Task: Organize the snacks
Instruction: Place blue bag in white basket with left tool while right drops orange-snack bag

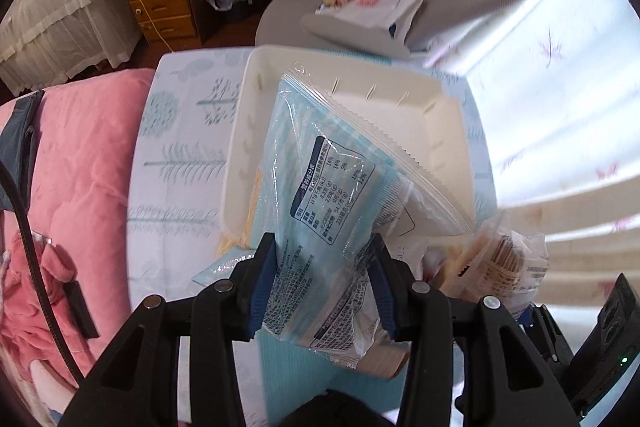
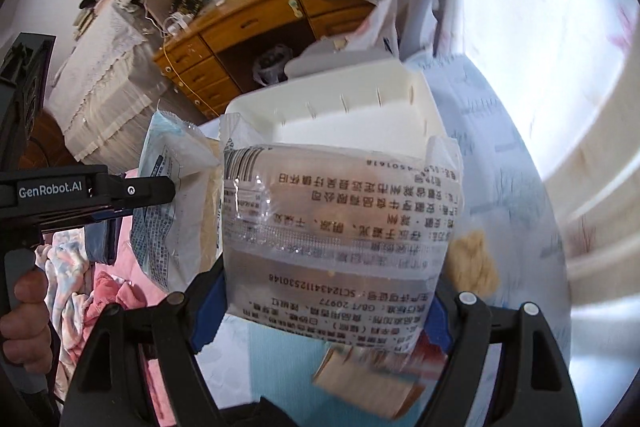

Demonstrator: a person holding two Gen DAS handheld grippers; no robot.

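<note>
— Between the blue pads of the left tool (image 1: 324,291) sits a pale blue snack packet (image 1: 320,211), clamped at its lower half; what's printed on it?

— A dark-framed nutrition table with percentages, plus dense small print lower down, too fine to read. Beyond that tool's tips lies the white tray (image 1: 432,115) on the tree-patterned sheet (image 1: 180,155) of the bed.

— And the right tool (image 2: 332,311)?

— Its jaws stand wide, gripping a clear-and-silver snack packet (image 2: 340,227) from both sides. Print appears upside down: a barcode at the upper left, lines of Chinese text, and the code "SC12434112530148".

— Any branding?

— "GenRobot.AI" in white on the left tool's black body (image 2: 52,191), seen left of the right tool, with a hand (image 2: 24,319) on its handle below. The white tray (image 2: 360,83) lies ahead of the silver packet.
</note>
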